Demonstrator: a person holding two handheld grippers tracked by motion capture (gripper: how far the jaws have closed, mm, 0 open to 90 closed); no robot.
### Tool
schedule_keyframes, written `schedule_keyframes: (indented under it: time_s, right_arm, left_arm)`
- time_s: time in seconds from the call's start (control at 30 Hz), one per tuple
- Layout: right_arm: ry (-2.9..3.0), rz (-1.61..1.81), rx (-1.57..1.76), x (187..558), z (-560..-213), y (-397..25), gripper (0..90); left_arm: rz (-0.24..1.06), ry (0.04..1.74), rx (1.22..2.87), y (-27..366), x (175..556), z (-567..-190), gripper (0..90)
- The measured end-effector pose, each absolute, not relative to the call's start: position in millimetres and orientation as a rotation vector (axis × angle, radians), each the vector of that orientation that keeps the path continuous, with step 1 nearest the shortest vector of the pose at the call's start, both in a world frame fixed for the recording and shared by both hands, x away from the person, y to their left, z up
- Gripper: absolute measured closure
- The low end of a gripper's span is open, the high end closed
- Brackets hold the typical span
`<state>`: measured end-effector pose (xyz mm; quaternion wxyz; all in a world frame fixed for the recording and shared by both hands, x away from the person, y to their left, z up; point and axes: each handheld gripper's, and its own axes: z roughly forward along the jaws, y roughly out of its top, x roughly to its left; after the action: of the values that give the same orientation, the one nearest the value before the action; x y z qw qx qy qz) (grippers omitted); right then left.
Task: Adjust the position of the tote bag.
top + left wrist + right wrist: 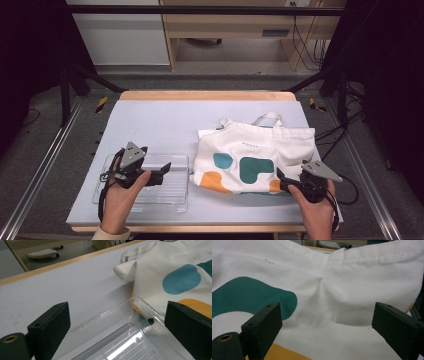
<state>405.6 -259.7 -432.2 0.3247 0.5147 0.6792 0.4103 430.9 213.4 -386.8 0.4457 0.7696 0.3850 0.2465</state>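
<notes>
Canvas bag (255, 157) beside clear tray (145, 186) on table (160, 120); both tools, left (162, 170) and right (281, 181), released (approach step); next, grasp

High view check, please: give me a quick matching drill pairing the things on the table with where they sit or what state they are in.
Things:
1. white cloth tote bag with teal and orange shapes
2. clear ribbed plastic tray
3. left hand-held gripper
4. right hand-held gripper

States:
A. open, at the bag's near right corner
B. lies flat, right half of the mat
C. open, over the tray
D. left of the bag, near edge

Pairs: 1-B, 2-D, 3-C, 4-A
</notes>
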Motion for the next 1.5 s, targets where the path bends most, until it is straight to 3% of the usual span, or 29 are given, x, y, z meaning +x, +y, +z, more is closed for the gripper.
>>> schedule_keyframes:
  time_s: [0.8,0.9,1.2,1.5]
  right_arm:
    - [1.847,1.09,1.318,409,-422,-259,15.1]
    - [1.868,1.082,1.34,418,-415,-263,12.7]
    - [1.866,0.979,1.369,452,-386,-295,16.9]
    - [1.848,0.935,1.479,493,-381,-328,17.4]
  left_arm:
    - [0.614,0.872,1.958,200,425,-382,6.5]
    - [0.62,0.865,1.961,200,424,-379,6.4]
    - [0.619,0.857,1.964,201,423,-376,6.4]
    - [0.61,0.847,1.98,196,423,-379,6.4]
